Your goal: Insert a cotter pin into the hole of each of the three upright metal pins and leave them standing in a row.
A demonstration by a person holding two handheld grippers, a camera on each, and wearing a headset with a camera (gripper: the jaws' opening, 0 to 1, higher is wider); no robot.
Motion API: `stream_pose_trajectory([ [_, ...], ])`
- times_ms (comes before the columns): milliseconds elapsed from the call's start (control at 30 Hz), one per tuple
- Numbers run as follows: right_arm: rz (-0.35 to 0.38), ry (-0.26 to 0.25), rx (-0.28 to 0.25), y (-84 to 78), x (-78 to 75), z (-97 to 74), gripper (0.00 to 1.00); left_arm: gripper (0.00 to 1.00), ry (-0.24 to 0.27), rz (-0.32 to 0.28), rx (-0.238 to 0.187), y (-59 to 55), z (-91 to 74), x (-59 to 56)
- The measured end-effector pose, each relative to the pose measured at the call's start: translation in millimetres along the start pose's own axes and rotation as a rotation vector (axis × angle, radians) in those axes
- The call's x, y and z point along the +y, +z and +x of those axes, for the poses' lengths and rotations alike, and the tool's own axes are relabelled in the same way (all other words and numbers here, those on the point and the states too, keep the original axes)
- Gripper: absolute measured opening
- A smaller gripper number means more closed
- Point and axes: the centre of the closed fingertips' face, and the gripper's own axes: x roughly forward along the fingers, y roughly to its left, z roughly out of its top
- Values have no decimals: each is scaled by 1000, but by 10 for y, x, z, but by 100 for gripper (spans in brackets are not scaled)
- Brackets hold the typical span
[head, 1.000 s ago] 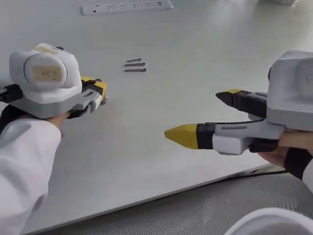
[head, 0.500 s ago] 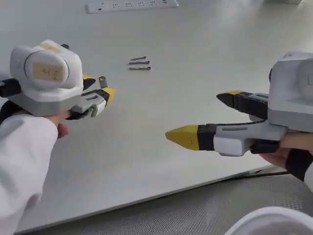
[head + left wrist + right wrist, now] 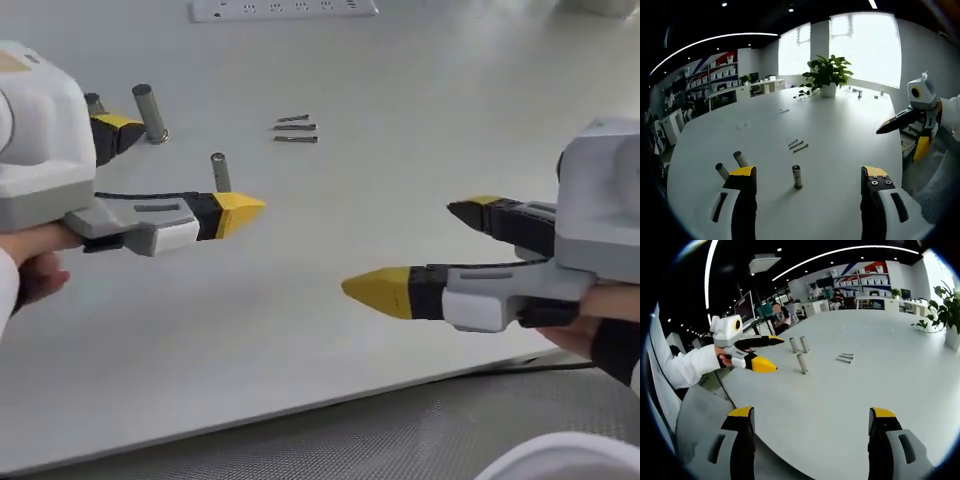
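1. Three pins (image 3: 220,172): short grey metal cylinders, all upright on the table (image 3: 400,100). One stands alone, the other two are paired at its 10 o'clock.
2. Cotter pins (image 3: 293,128): three thin dark ones, lying parallel at its 1 o'clock.
3. Left gripper (image 3: 200,163): jaws spread, empty, lone pin just ahead.
4. Right gripper (image 3: 398,248): jaws spread, empty.
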Motion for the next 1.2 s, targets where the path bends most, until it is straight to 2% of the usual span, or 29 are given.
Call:
stream_pose_trajectory([
  [100,-5,5,7,-1,12,8,93,99,-35,-24,11,-37,-71,-84],
  [167,-13,9,13,-4,17,22,93,99,-44,-15,28,-106,-134,-102],
  [233,-13,11,24,-21,12,42,93,99,-44,18,76,-218,-201,-105],
  [267,-13,12,27,-25,11,46,93,99,-48,17,77,-234,-219,-119],
  [500,-37,20,64,-16,-37,111,92,99,-34,-19,96,-381,-323,-29],
  [633,-58,23,76,45,-89,144,92,99,-24,-29,114,-436,-362,-14],
  [767,-102,31,93,176,-174,202,92,99,0,-72,118,-469,-395,6],
  [800,-122,38,110,220,-206,225,92,99,26,-75,129,-495,-408,46],
  [900,-178,45,128,374,-297,293,92,99,24,-83,133,-523,-429,26],
  [1000,-236,71,122,580,-381,412,90,99,38,-107,131,-528,-479,15],
  [1033,-289,80,136,648,-418,451,89,99,48,-116,121,-518,-507,31],
  [1100,-378,66,168,776,-526,522,89,99,60,-133,104,-489,-548,19],
  [1200,-483,72,190,930,-642,623,87,99,82,-155,87,-479,-603,14],
])
